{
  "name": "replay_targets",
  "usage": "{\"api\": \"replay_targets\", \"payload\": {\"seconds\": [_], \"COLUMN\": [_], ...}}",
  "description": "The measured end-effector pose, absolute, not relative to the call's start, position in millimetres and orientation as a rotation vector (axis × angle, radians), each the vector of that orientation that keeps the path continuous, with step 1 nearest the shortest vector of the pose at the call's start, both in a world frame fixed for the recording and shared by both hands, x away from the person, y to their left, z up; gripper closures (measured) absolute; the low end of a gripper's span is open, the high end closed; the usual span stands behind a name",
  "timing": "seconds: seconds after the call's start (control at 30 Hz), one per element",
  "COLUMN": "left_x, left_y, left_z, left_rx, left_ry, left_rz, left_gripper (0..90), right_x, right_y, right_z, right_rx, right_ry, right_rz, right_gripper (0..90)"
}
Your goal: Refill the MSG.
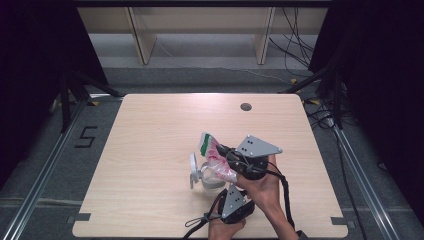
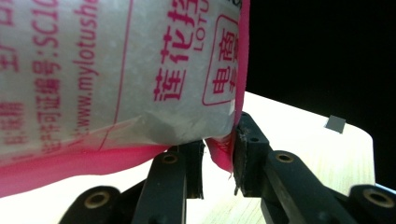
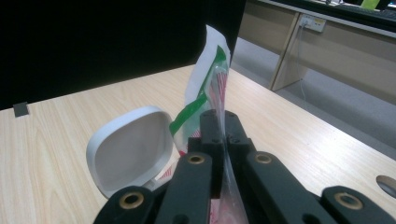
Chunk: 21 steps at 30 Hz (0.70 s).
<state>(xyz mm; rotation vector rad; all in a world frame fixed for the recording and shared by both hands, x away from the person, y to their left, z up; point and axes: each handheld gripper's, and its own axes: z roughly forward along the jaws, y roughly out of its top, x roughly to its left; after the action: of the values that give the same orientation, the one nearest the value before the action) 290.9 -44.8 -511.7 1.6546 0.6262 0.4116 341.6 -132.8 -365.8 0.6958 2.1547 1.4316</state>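
Plastic bag [image 1: 214, 156], white with pink and green print, held above table [image 1: 150, 150] near its front middle, tilted up toward far side. Right gripper [image 1: 231, 156] clenched on bag's edge; thin film seen pinched between closed jaws in right gripper view [image 3: 212, 84]. Left gripper [image 1: 225, 192] clamped on bag's pink bottom corner [image 2: 223, 154], jaws partly closed, film caught against one pad. White container [image 1: 207, 176] with hinged lid [image 1: 193, 170] raised, seen on table just beside bag. Both grippers close together.
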Motion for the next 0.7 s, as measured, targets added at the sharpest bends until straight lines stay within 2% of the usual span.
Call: {"api": "replay_targets", "payload": {"seconds": [0.7], "left_x": [290.6], "left_y": [-44.3], "left_z": [-511.1], "left_rx": [1.650], "left_ry": [0.605], "left_rz": [0.410], "left_gripper": [75.2], "right_x": [341.7], "right_y": [-131.0], "right_z": [-365.9], "right_rx": [0.677], "right_ry": [2.147], "right_rz": [1.440], "right_gripper": [90.0]}}
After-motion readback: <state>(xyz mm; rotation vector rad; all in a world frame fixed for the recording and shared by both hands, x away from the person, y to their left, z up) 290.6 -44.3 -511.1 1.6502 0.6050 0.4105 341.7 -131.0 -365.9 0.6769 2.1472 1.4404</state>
